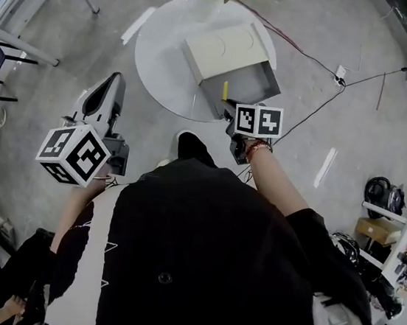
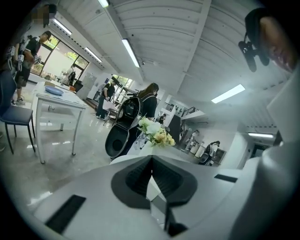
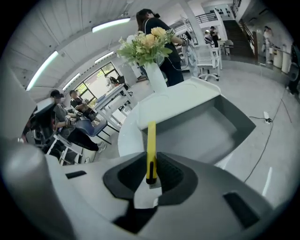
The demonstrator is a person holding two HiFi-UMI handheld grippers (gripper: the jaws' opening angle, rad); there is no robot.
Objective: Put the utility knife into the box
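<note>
- The left gripper [image 2: 151,174] is at the left in the head view, off to the side of the round white table [image 1: 158,55] and over the grey floor; its jaws are pressed together with nothing between them
- Flowers [image 3: 145,44] in a white vase [image 3: 155,77] stand at the far side of the table
- The box [image 1: 233,50] lies on the table, with a cream top and a grey open compartment that faces the person and reaches to the table's near edge
- The utility knife [image 3: 151,145], yellow and slim, sticks straight out from the right gripper; in the head view its tip is over the near left part of the grey compartment, and it touches neither box nor table
- The right gripper [image 3: 151,169] is just in front of the box, tilted down toward it, its jaws closed part-way and clamped on the black end of the knife
- A cable [image 1: 364,75] trails across the floor at the right
</note>
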